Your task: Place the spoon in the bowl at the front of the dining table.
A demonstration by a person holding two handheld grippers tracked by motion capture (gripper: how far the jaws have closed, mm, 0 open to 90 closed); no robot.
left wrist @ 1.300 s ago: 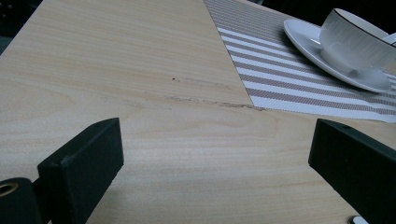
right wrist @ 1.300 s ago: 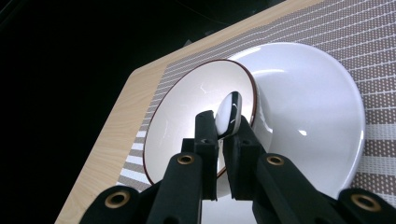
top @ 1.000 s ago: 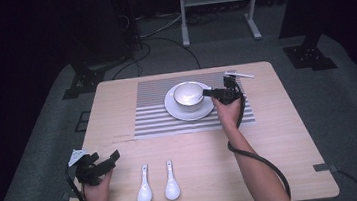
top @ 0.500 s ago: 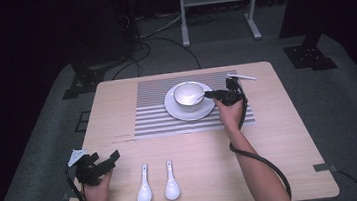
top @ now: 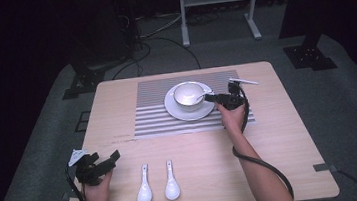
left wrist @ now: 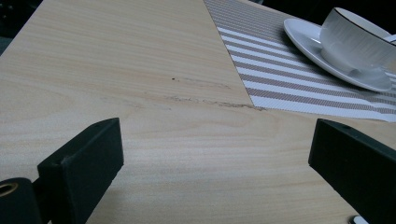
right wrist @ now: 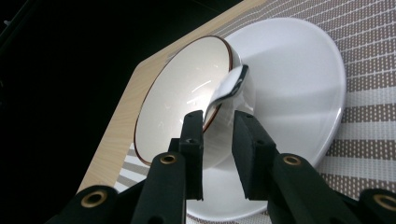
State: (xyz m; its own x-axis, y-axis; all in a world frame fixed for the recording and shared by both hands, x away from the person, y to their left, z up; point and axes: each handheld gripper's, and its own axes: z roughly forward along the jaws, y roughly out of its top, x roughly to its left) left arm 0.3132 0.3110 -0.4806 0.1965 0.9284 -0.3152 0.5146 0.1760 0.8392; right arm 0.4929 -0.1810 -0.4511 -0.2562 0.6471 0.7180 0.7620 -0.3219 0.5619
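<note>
High view counts three spoons (top: 144,190), one bowl (top: 188,95), one saucer (top: 177,112); both claws spread.

This looks like a recording lab or studio rather than a home. A lone light-wood counter (top: 281,140) stands on grey carpet (top: 353,112) in a dark, black-walled room. Cables (top: 159,34) run across the floor behind it, beside a metal stand (top: 217,6) and black equipment bases (top: 310,54). The table setting, a striped placemat (top: 153,118) and a saucer (top: 180,113), looks staged.
</note>
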